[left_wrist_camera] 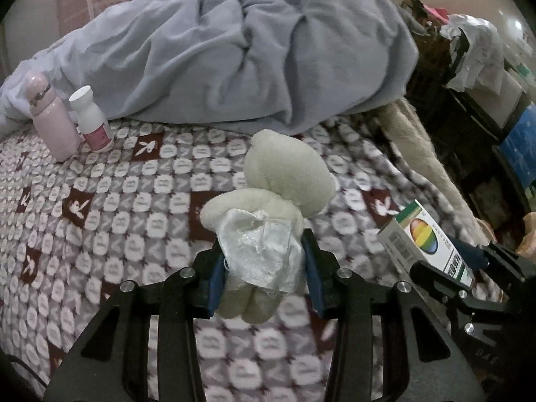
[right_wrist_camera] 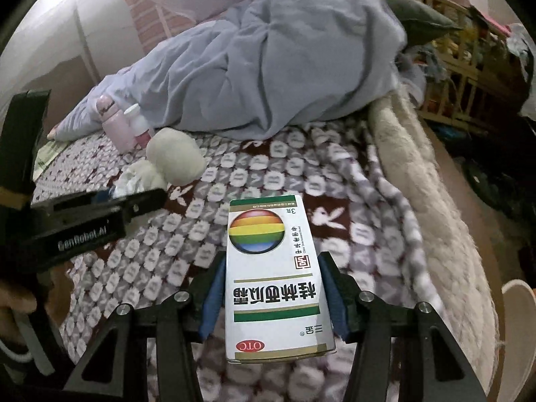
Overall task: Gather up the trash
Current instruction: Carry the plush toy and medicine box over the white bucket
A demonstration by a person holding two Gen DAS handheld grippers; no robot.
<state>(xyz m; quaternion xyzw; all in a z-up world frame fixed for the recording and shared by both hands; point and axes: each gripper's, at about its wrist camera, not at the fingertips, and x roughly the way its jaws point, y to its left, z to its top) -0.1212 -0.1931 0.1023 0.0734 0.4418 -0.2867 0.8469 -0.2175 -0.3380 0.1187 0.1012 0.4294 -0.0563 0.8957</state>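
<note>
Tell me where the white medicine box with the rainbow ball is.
The medicine box is clamped between the right hand-held gripper fingers, held above the patterned blanket; in the left wrist view it sits at the lower right.

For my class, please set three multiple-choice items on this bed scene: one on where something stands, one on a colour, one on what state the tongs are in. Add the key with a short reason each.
1. Where does the pink bottle stand?
A. On the patterned bedspread, beside the white bottle
B. On top of the grey duvet
C. Inside the medicine box

2. What colour are the stripes along the medicine box?
A. Red
B. Green
C. Black

3. What are the left tongs doing?
A. Hanging open and empty
B. Gripping the white bottle
C. Closed on the plush toy

Key:
1 A, both bottles stand side by side on the bedspread, at the edge of the grey duvet.
2 B, green bands run across the white box held in the right tongs.
3 C, the blue pads press on the toy's body from both sides.
</note>
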